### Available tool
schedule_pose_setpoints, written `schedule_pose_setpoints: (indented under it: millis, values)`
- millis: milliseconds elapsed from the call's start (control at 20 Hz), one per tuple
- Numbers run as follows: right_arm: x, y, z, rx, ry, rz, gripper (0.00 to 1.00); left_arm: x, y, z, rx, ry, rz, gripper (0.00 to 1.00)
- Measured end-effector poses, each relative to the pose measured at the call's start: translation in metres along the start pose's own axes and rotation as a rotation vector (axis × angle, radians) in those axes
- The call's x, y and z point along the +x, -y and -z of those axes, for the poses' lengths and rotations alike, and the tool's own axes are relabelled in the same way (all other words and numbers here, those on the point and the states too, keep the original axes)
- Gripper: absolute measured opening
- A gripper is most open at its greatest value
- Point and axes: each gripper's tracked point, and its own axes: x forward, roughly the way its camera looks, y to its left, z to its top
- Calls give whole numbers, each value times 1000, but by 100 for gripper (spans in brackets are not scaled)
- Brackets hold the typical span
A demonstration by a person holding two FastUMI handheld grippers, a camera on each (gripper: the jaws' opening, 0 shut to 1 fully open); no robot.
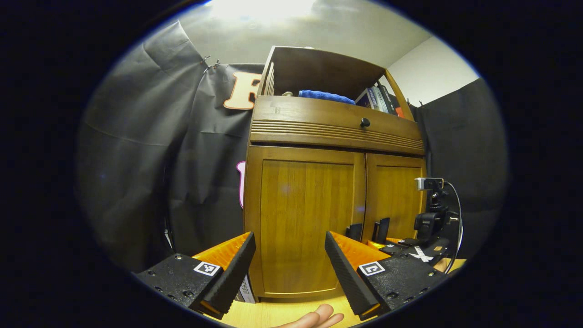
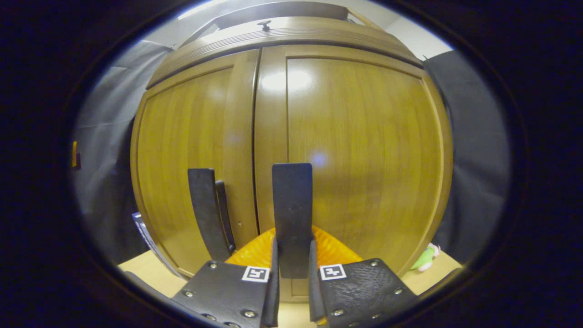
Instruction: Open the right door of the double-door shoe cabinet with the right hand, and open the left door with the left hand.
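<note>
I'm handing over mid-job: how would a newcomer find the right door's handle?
Start at the wooden cabinet and find the seam between its two lower doors. Two dark upright handles flank it near the bottom. The right handle is the one right of the seam, clamped between the right gripper's fingers; the left handle stands free.

A: Where does the left gripper view look from?
B: From low and well back, facing up at the shoe cabinet (image 1: 334, 182) beyond the left gripper (image 1: 290, 273), taking in its whole front and top shelf.
A: And the right gripper view?
B: Very near, square to both doors, just past the right gripper (image 2: 292, 273).
A: What do they share?
B: The two doors and their dark handles (image 2: 292, 214).
</note>
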Motion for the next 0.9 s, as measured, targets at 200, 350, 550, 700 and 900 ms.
schedule_pose_setpoints:
  millis: [200, 350, 550, 700, 900]
  values:
    - [-1, -1, 0, 16, 2, -21, 26, 1, 0, 1, 3, 0, -2, 91]
    - [1, -2, 0, 11, 11, -38, 26, 2, -1, 1, 5, 0, -5, 91]
    - [2, -3, 0, 30, 7, -58, 26, 2, 0, 2, 7, -3, -7, 91]
    - [1, -2, -1, 38, 2, -68, 26, 2, -1, 2, 7, -4, -12, 91]
    - [2, -3, 0, 56, -4, -90, 30, 1, 0, 2, 6, -1, -16, 91]
